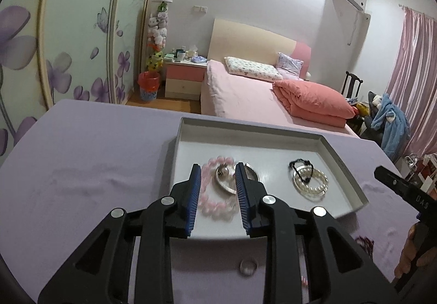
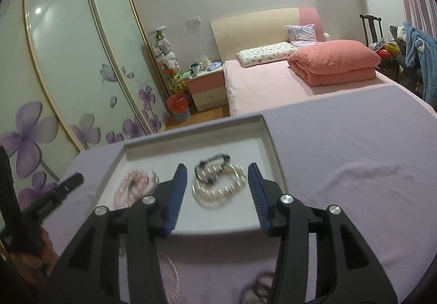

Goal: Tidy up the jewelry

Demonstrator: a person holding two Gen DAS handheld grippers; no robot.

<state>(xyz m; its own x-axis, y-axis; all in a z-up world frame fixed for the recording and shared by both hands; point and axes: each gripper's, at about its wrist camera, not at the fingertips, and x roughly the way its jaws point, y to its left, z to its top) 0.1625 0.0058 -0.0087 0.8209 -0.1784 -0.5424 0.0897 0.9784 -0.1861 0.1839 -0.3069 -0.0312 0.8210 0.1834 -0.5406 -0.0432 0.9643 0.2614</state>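
A white tray (image 1: pixel 341 161) sits on the lilac tablecloth. In it lie a pink bead bracelet (image 1: pixel 215 202) with a silver bangle (image 1: pixel 226 183) on the left, and a pearl bracelet (image 1: pixel 311 183) with a black bead bracelet (image 1: pixel 300 167) on the right. My left gripper (image 1: pixel 217 171) is open and empty, its fingers above the pink bracelet. My right gripper (image 2: pixel 217 171) is open and empty above the pearl bracelet (image 2: pixel 218 189). The tray (image 2: pixel 191 126) and pink bracelet (image 2: pixel 133 186) show in the right wrist view too. A silver ring (image 1: pixel 248 267) lies on the cloth in front of the tray.
A thin chain (image 2: pixel 172 276) and a dark bead piece (image 2: pixel 259 287) lie on the cloth (image 2: pixel 341 153) near the tray's front. A bed (image 1: pixel 245 90), nightstand (image 1: pixel 185 77) and sliding wardrobe doors (image 1: pixel 68 38) stand beyond the table.
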